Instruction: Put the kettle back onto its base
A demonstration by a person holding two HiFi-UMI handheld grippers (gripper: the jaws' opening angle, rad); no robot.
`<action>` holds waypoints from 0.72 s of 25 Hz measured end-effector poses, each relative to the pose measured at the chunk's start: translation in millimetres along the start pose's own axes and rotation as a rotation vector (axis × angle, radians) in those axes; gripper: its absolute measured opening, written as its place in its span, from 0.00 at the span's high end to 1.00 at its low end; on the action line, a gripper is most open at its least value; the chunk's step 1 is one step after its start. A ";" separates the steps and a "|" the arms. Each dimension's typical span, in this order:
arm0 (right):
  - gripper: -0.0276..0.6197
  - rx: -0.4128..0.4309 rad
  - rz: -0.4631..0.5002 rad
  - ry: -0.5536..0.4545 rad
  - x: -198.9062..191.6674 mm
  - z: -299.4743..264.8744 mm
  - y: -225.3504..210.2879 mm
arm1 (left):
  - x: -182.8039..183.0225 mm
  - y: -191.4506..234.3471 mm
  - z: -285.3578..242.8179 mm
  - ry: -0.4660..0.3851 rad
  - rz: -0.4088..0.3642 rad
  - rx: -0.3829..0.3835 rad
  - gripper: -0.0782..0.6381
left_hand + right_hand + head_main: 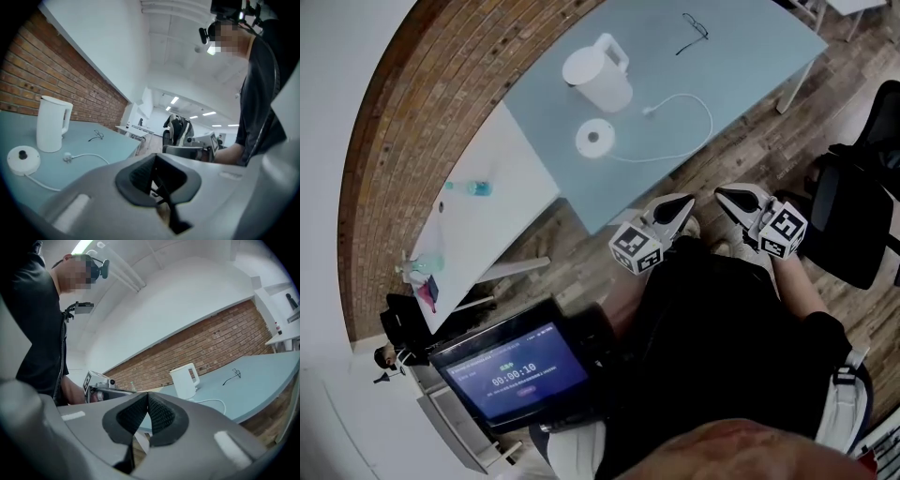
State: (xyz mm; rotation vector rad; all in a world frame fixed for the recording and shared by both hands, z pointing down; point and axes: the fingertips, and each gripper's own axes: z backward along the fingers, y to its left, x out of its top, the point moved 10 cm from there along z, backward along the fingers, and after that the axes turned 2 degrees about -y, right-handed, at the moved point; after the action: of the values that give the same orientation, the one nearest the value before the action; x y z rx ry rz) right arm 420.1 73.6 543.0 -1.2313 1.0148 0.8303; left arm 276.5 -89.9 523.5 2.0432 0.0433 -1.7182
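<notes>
Kettle (598, 73) stands upper centre, just beside its base (597, 138), cord (630, 157) trailing right; your left gripper (675, 211) and right gripper (733, 199), lower centre, are both pressed together and empty, so going in unopened could topple the kettle.

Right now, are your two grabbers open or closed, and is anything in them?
Left gripper: closed, holding nothing.
Right gripper: closed, holding nothing.
</notes>
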 end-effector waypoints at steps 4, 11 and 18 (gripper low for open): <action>0.95 0.050 -0.010 0.036 1.2 -32.4 -15.8 | 5.1 25.0 9.2 -0.019 0.019 0.056 0.89; 0.95 0.139 0.031 0.079 25.0 -112.7 -47.4 | 26.7 92.9 27.5 -0.085 0.037 0.134 0.89; 0.95 0.139 0.139 0.136 47.7 -166.9 -82.4 | 43.5 160.6 34.0 -0.123 0.050 0.138 0.89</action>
State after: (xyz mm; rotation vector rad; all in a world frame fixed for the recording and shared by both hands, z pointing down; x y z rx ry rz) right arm 485.8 -105.7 521.1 -1.1194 1.2590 0.7761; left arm 305.3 -257.1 531.7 2.0107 -0.1693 -1.8578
